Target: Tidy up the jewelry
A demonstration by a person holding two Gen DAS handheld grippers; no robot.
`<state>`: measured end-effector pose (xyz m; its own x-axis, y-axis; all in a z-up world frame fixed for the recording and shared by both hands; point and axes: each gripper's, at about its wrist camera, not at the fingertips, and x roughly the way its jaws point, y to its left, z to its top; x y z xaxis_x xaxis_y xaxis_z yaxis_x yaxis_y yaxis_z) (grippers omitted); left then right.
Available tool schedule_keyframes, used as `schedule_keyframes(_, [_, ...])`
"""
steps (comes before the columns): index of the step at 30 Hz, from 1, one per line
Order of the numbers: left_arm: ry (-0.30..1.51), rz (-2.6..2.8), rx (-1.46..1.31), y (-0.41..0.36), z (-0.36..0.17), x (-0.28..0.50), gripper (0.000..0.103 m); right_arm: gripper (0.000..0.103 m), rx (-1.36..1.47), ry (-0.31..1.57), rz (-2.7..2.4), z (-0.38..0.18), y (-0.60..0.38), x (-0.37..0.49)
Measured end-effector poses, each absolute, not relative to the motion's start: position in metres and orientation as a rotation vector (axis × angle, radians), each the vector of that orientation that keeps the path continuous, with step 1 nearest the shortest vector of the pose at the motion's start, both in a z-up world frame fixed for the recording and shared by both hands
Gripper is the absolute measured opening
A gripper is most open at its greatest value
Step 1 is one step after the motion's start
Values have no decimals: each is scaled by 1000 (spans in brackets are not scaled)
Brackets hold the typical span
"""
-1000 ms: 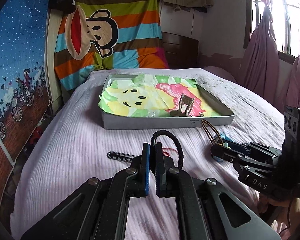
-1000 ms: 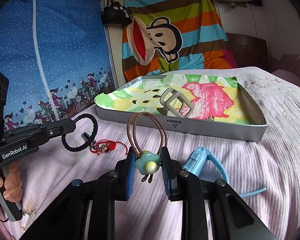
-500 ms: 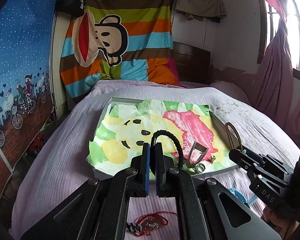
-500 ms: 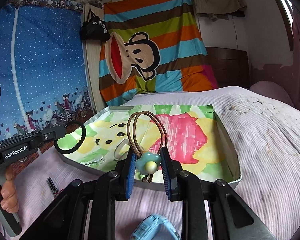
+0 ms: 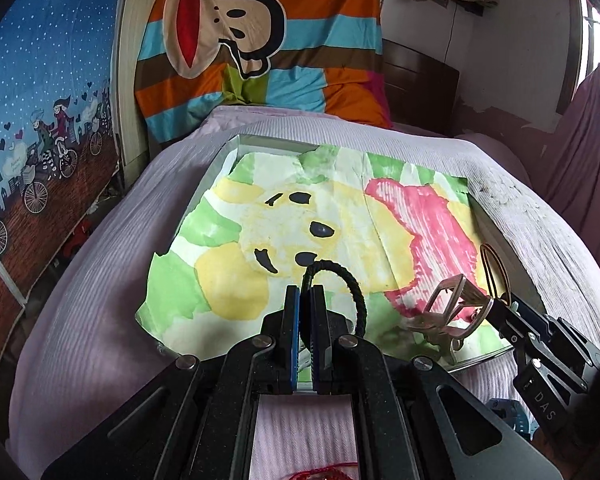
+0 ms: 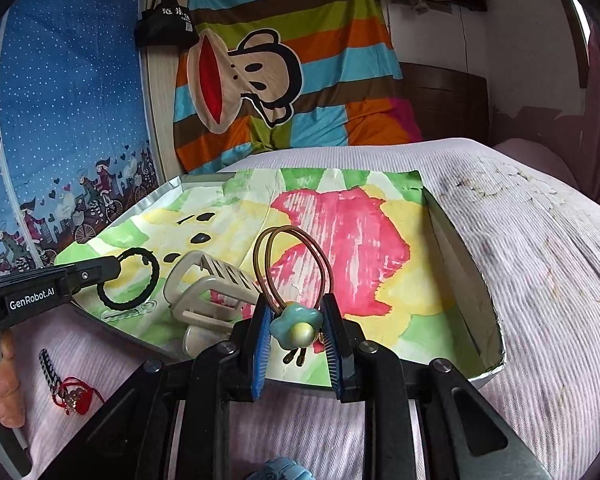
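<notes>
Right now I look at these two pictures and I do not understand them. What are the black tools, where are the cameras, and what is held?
No robot is here: a person holds one gripper in each hand, and a fisheye camera on each looks forward along its fingers. The left wrist picture comes from the left gripper, which is shut on a black braided hair tie. The right wrist picture comes from the right gripper, which is shut on a brown hair tie with a blue flower.

Both hang over a shallow grey tray lined with painted paper, on a bed with a pink cover. A beige hair claw lies in the tray. A red string bracelet lies on the cover outside it.
</notes>
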<state>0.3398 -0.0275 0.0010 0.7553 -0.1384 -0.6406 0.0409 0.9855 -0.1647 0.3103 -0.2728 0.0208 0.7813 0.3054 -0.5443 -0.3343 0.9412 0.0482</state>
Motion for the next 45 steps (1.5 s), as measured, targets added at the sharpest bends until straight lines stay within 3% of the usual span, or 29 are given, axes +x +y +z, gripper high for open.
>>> schedule_keyframes(20, [773, -114, -124, -33, -7, 341, 6, 25, -48, 639, 364, 17, -274, 317])
schedule_keyframes(22, [764, -117, -134, -32, -6, 339, 14, 32, -47, 632, 360, 18, -274, 315])
schedule_keyframes(24, [746, -114, -153, -30, -3, 334, 38, 38, -49, 614, 362, 21, -275, 312])
schedule_keyframes(28, [700, -116, -195, -23, 4, 324, 44, 42, -59, 576, 358, 28, -276, 303])
schedule_keyframes(31, [673, -94, -201, -18, 11, 315, 50, 55, -46, 541, 352, 35, -280, 294])
schedule_keyframes(35, [603, -74, -214, -12, 21, 296, 72, 71, -30, 503, 351, 45, -287, 281])
schedule_keyframes(39, [560, -68, -210, -8, 27, 275, 79, 85, -30, 476, 358, 53, -290, 264])
schedule_keyframes(41, [528, -67, -209, -7, 30, 263, 88, 100, -34, 448, 350, 57, -291, 253])
schedule_keyframes(45, [462, -64, -217, -4, 35, 240, 93, 103, -46, 391, 323, 64, -293, 232])
